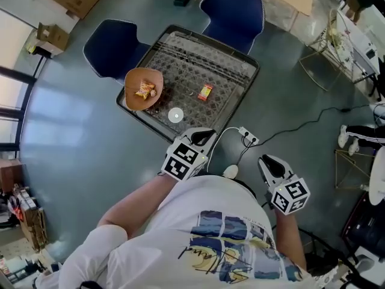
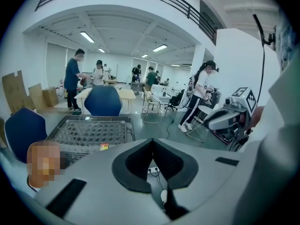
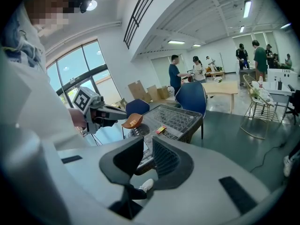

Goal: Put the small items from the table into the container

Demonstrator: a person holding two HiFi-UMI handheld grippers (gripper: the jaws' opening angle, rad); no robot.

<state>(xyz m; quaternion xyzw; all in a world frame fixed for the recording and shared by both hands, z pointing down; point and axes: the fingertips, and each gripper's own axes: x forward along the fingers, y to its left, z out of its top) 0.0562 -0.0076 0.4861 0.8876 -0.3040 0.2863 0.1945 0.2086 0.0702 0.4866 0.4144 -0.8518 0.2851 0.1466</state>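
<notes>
A dark mesh-topped table [image 1: 253, 63] carries an orange bowl [image 1: 143, 89] at its left edge, with snack packets inside. On the mesh lie a small red and yellow packet [image 1: 205, 92] and a round pale item [image 1: 175, 115] near the front edge. My left gripper [image 1: 203, 137] hangs just off the table's near edge, shut and empty. My right gripper [image 1: 268, 161] is farther right over the floor, its jaws a narrow gap apart with nothing between them. In the right gripper view the bowl [image 3: 132, 121] and the packet [image 3: 161, 130] show beyond the jaws [image 3: 147, 140].
Two blue chairs [image 1: 232, 6] [image 1: 112, 47] stand at the table's far side. A white power strip [image 1: 248, 137] and cables lie on the floor by the near corner. Wire-frame furniture [image 1: 328, 53] stands to the right. Several people stand in the background.
</notes>
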